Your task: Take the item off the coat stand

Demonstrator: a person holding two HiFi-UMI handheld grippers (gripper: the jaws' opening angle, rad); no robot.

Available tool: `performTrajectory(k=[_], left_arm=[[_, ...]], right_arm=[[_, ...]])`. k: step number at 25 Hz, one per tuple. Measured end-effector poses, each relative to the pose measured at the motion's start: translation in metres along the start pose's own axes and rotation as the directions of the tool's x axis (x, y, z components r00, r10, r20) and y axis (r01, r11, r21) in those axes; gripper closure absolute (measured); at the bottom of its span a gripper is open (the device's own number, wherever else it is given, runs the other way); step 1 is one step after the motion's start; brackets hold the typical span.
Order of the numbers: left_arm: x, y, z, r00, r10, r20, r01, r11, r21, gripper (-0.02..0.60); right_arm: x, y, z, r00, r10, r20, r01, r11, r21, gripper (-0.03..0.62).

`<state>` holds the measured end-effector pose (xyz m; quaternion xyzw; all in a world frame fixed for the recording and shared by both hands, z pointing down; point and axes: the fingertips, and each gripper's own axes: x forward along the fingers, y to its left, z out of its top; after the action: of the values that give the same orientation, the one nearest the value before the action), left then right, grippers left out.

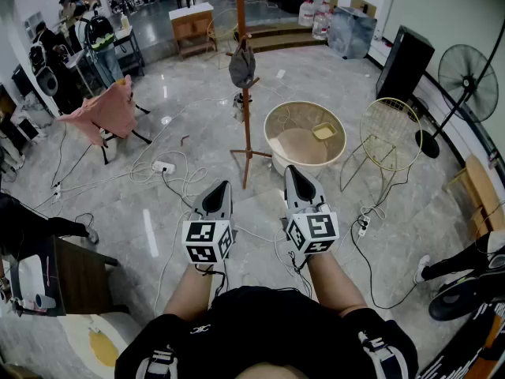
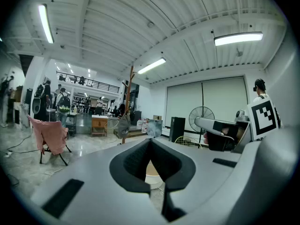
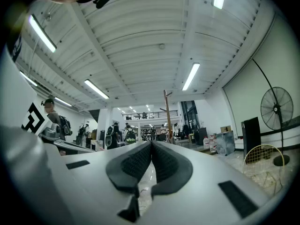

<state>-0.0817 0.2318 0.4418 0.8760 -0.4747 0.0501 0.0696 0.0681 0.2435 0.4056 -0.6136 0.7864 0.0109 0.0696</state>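
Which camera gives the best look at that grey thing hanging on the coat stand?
The head view: the grey item hangs unobstructed on the coat stand, seen whole. The left gripper view shows it small and distant. The right gripper view shows the stand's pole; the item can't be made out.

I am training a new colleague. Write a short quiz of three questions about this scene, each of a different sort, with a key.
1. True or false: the dark grey item hangs on the coat stand.
2. What stands on the floor just right of the coat stand in the head view? A) a round beige basket B) a bicycle C) a ladder
3. Fill in: the jaws of the left gripper and the right gripper are both ____.

Key: 1 true; 2 A; 3 shut.
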Motion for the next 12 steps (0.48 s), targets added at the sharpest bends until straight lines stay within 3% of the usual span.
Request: performTrajectory(k=[12], left_arm=[[0.002, 0.017, 0.004, 1.000, 0.005, 0.019, -0.005, 1.000, 0.002, 0.569]], right_arm=[[0.017, 0.015, 0.000, 1.000, 0.027, 0.001, -0.027, 0.999, -0.024, 0.580]])
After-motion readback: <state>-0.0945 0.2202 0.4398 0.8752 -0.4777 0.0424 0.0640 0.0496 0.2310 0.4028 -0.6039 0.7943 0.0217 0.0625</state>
